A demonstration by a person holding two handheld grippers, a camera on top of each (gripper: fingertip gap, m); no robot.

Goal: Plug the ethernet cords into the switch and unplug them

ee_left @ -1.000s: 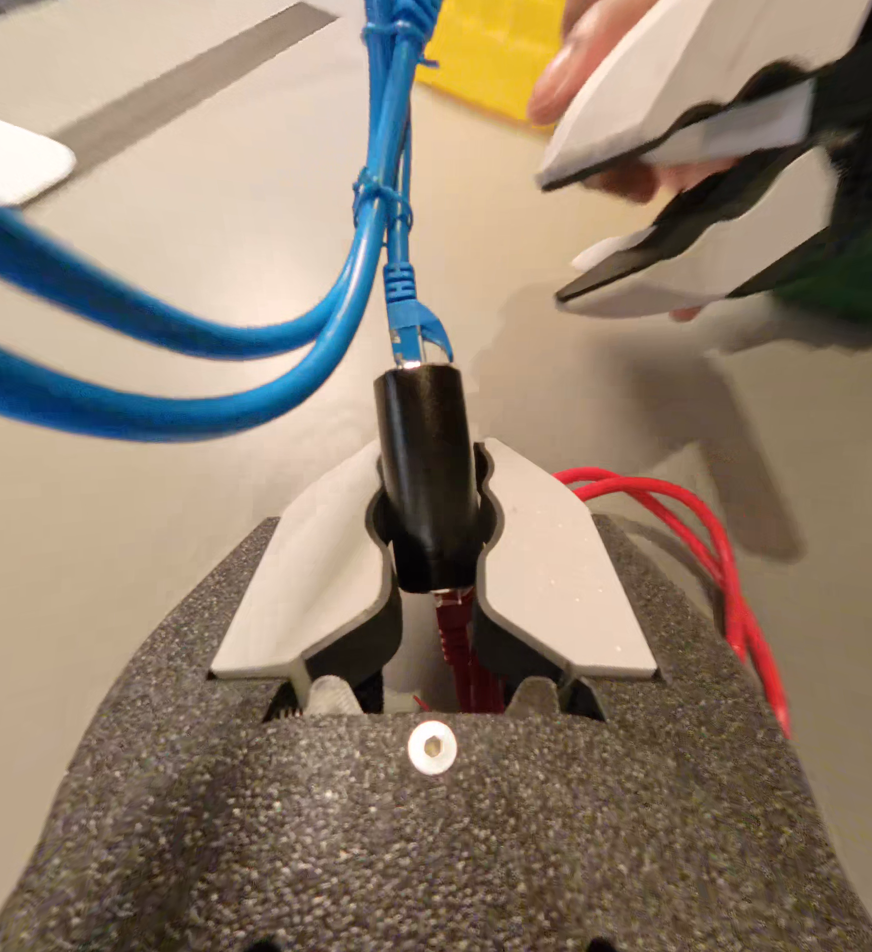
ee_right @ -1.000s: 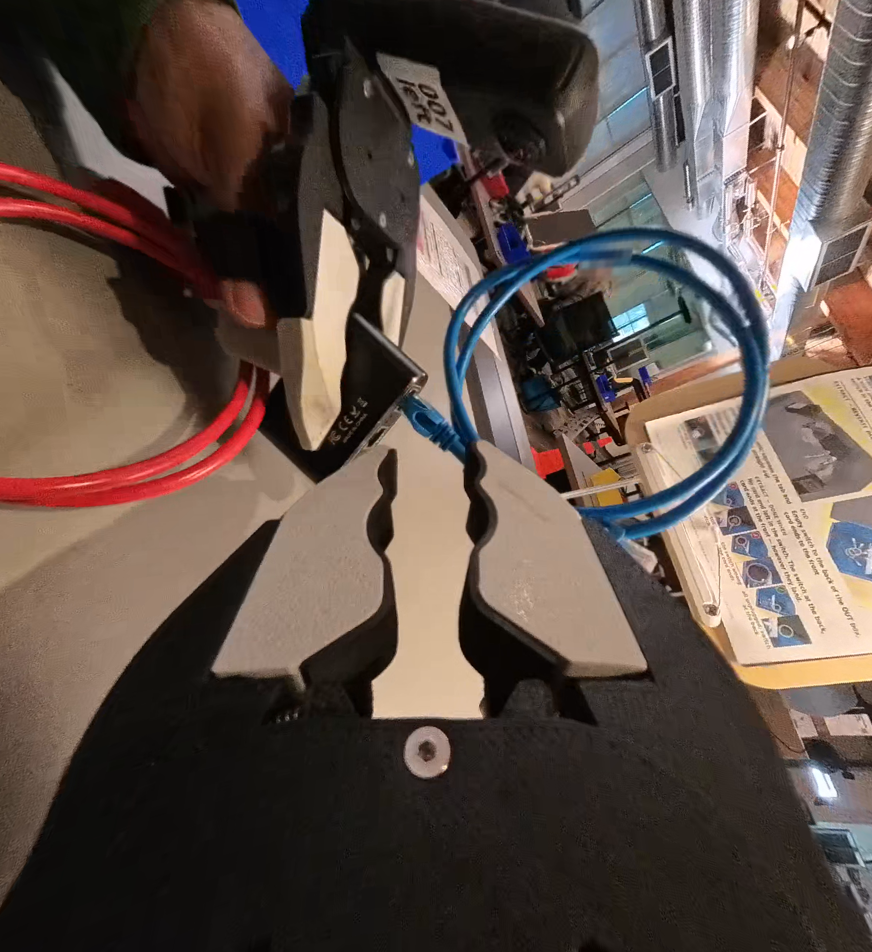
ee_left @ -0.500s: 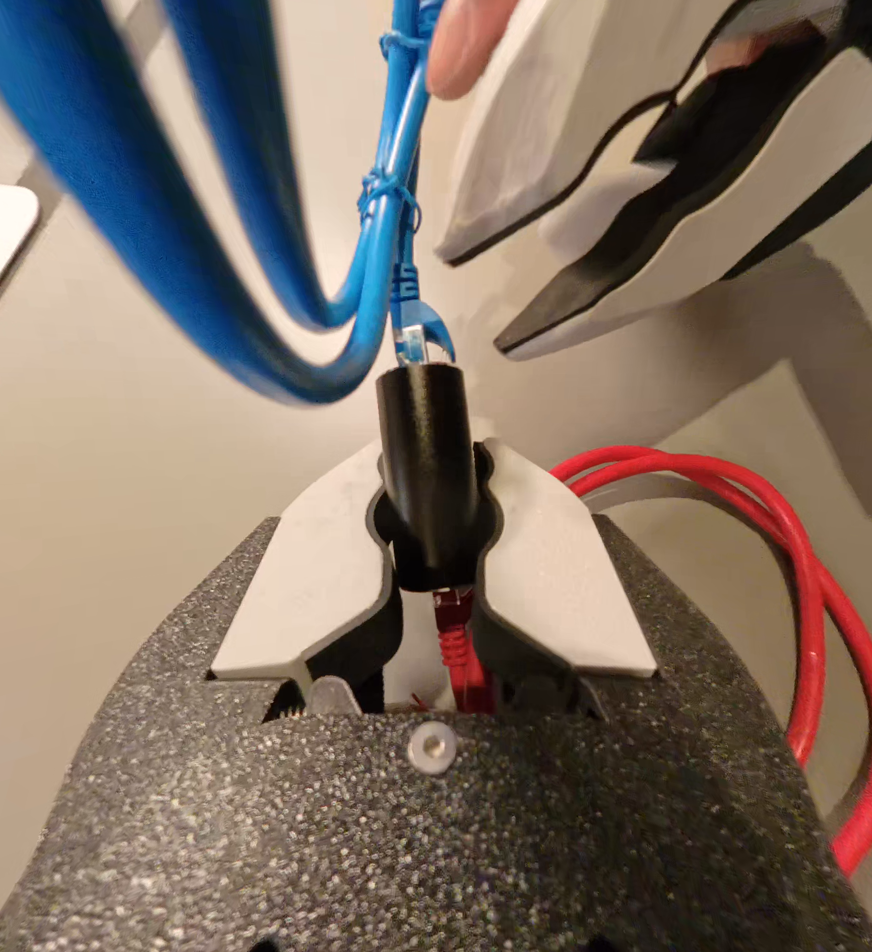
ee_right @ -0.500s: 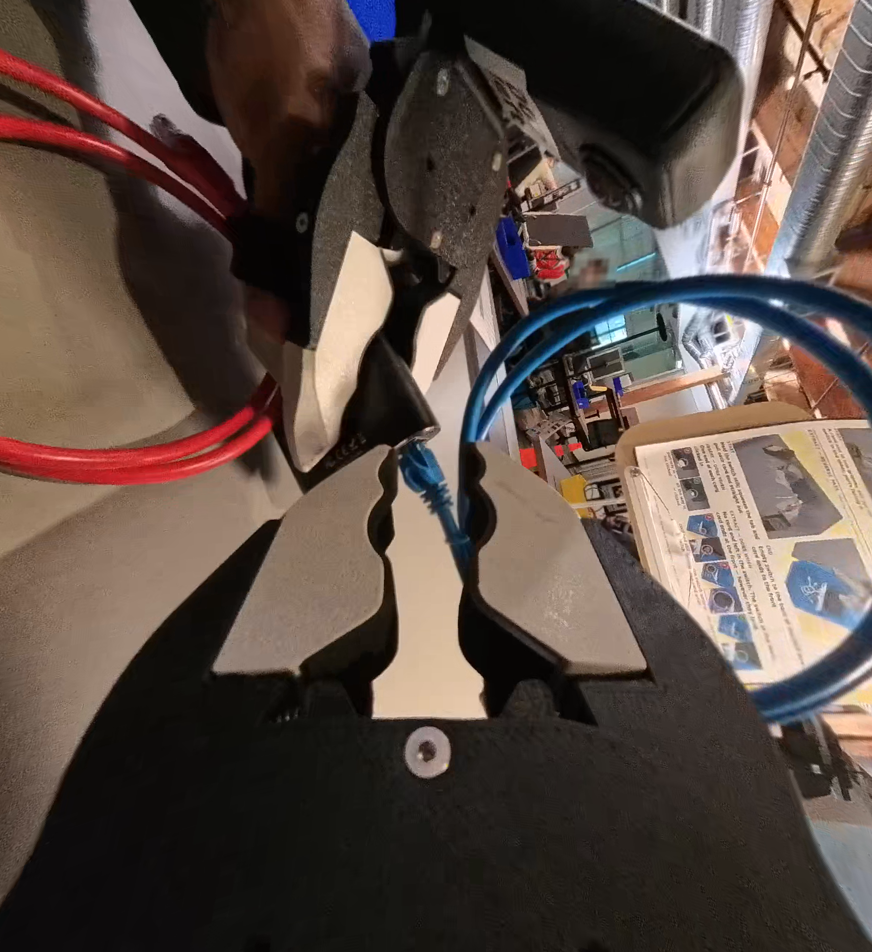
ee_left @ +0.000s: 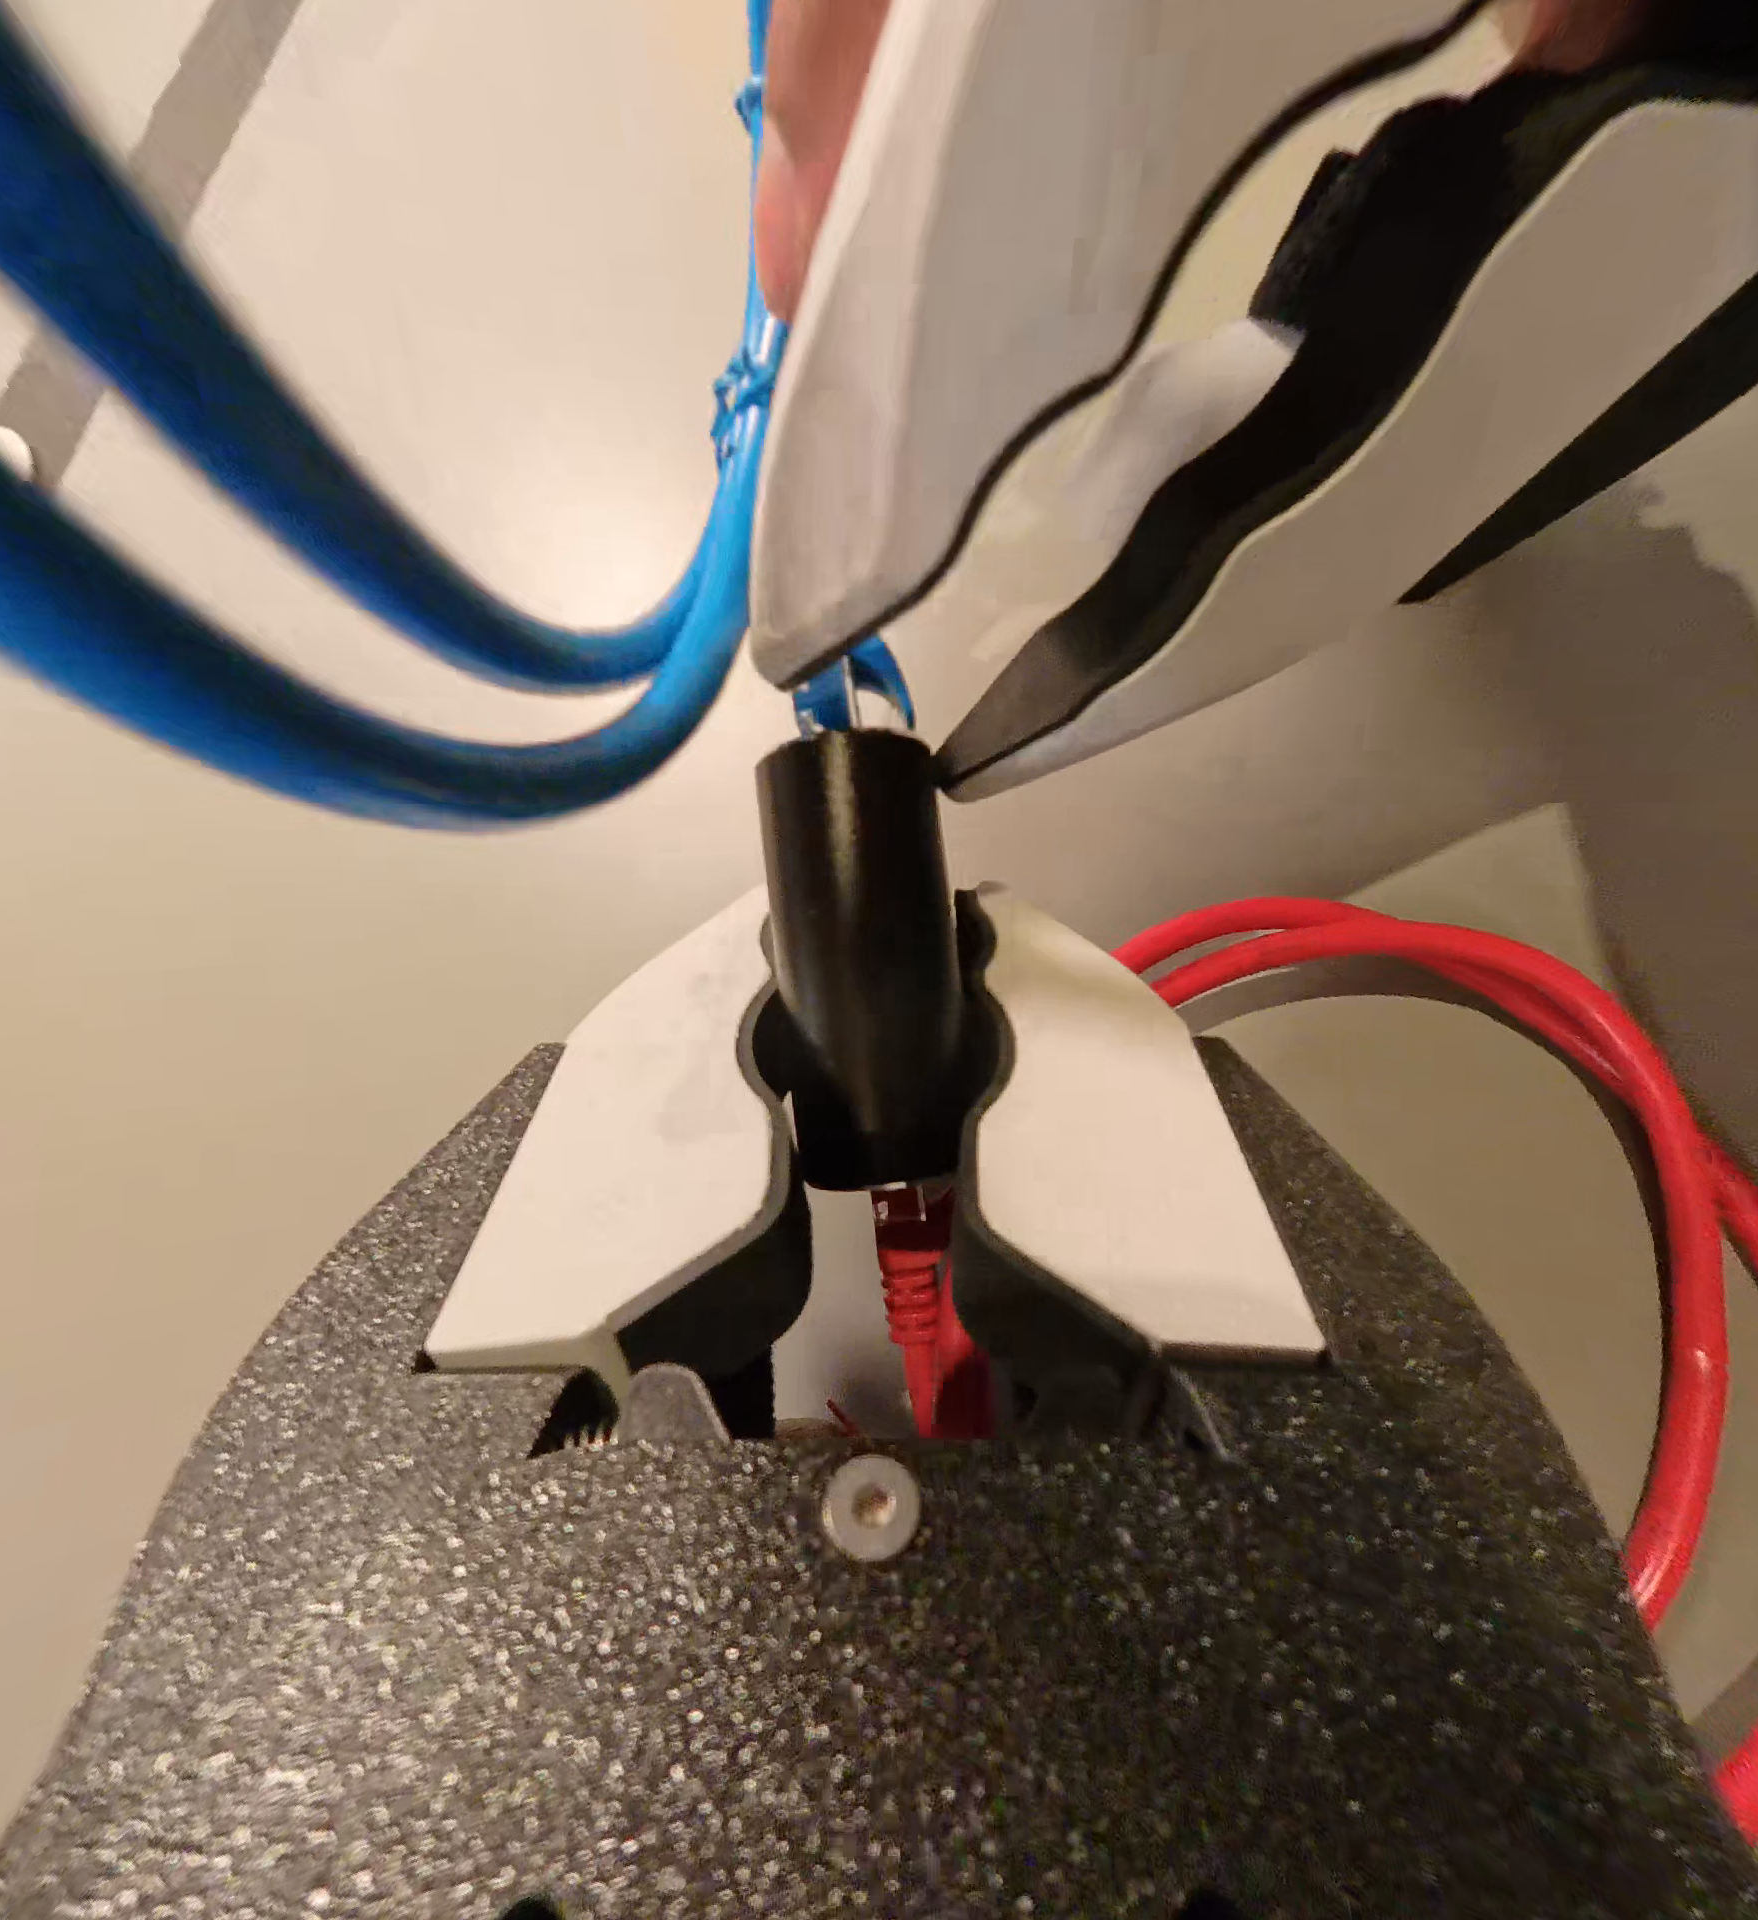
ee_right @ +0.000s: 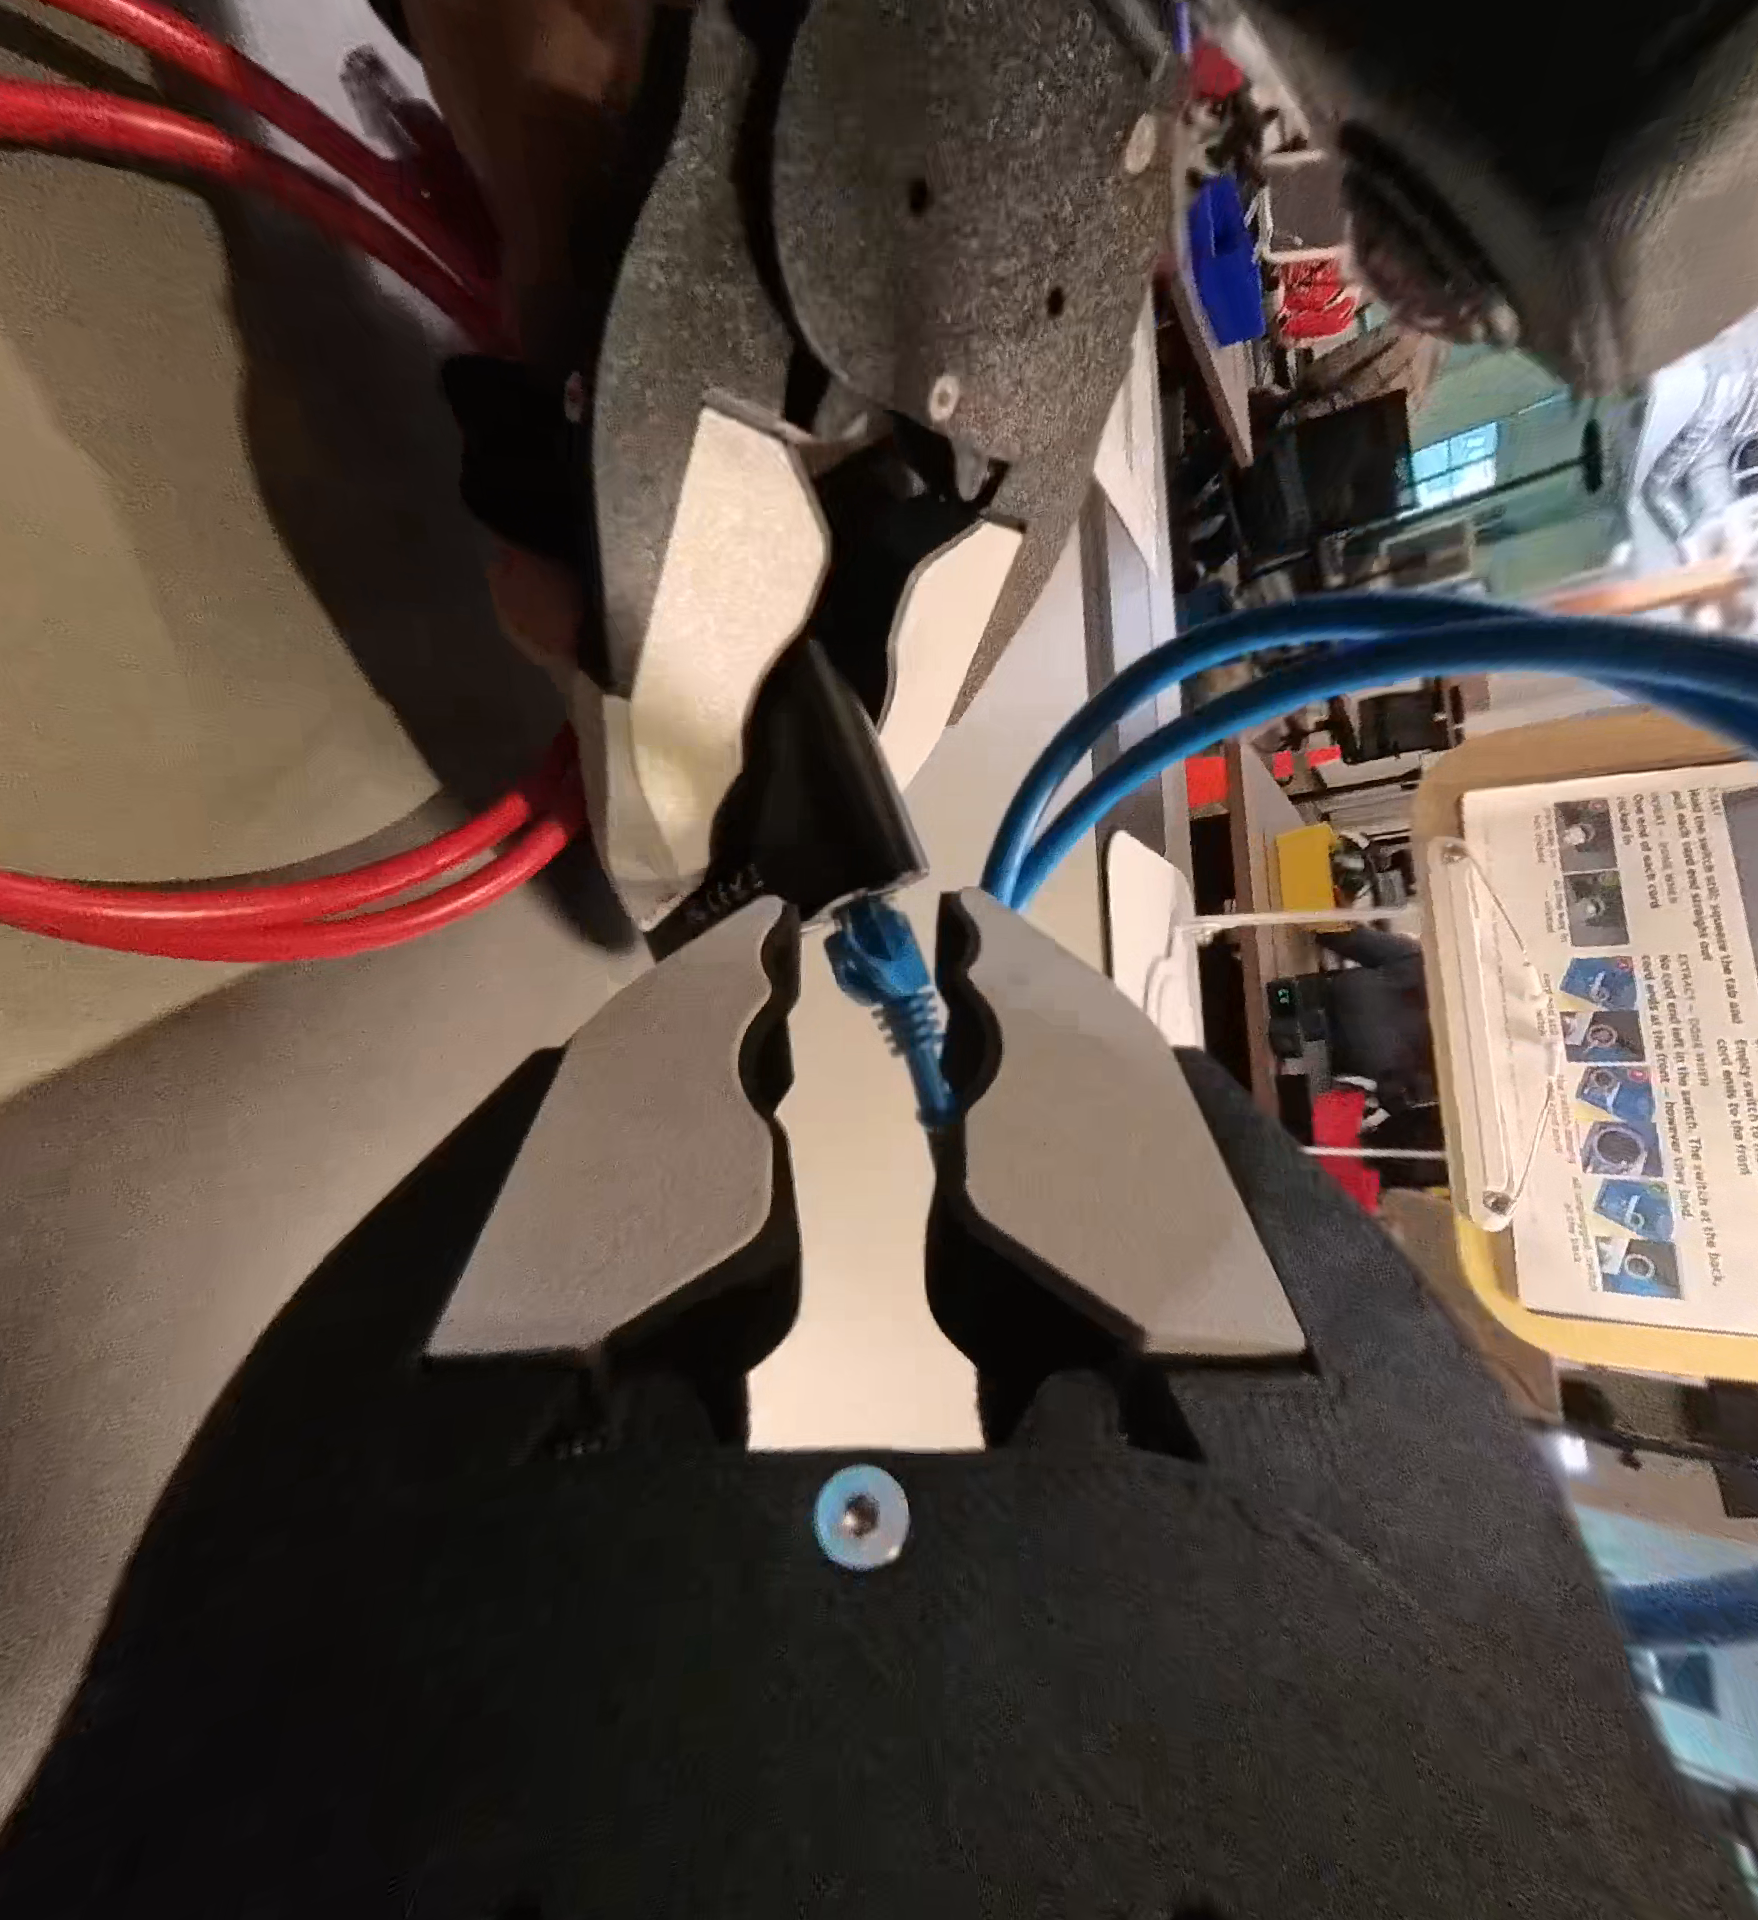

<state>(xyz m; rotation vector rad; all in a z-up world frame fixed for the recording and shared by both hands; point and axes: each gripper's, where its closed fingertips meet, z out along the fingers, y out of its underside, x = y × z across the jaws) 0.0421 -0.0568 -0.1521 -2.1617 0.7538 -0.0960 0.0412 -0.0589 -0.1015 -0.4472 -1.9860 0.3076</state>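
The left tongs [ee_left: 870,997] are clenched on the black switch [ee_left: 859,935], which stands out forward between their two grey pads. A red cord [ee_left: 911,1304] is plugged into the switch's near end and runs back into the throat of the tongs, then loops off to their right. At the far end, the blue plug [ee_left: 859,691] sits in its port, with the blue cord [ee_left: 355,665] sweeping away to the left.

The right tongs [ee_right: 864,925] are spread apart, one pad on each side of that blue plug [ee_right: 880,966], not yet squeezing it, their tips almost against the switch [ee_right: 818,810].

The likely trouble is closing on the ribbed boot rather than the latch tab, so the plug stays locked and a pull drags the switch askew in the left tongs. The stiff blue loops [ee_right: 1270,665] just right of the right tongs could also snag a pad. Beyond lies the beige worktop [ee_left: 283,1039]
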